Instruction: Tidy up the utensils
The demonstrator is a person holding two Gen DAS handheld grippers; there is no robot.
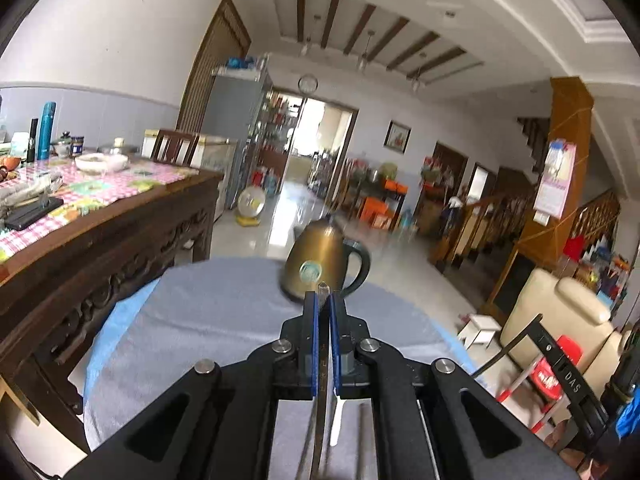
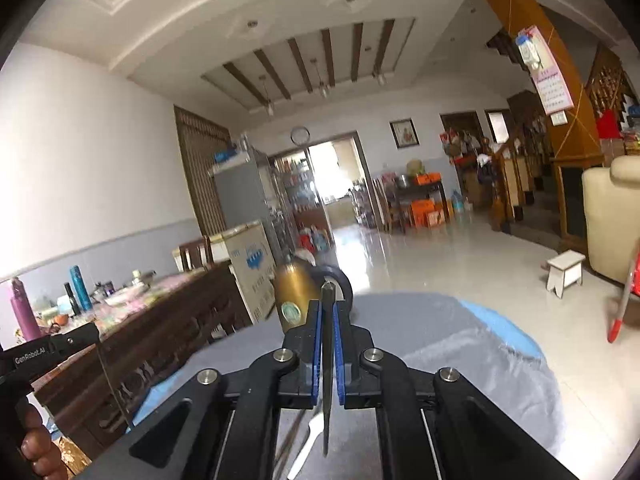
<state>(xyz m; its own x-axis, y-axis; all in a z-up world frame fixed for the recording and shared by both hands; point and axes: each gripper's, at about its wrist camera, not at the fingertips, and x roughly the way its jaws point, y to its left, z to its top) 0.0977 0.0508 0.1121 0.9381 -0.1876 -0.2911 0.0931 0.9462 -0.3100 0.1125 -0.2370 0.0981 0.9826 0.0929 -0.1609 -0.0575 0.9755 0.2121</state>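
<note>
I've got a slim utensil (image 1: 322, 364) pinched edge-on in my left gripper (image 1: 323, 304), tip poking out at twelve o'clock. My right gripper (image 2: 328, 312) is clamped narrow on a dark pointed stick (image 2: 327, 360), maybe a chopstick. Both hang over the grey cloth-covered table (image 1: 208, 320). A white utensil (image 2: 314, 428) lies below at six. The brass kettle (image 1: 316, 258) sits dead ahead at twelve; I reckon a forward push knocks it, and thin handles could pivot and slip.
</note>
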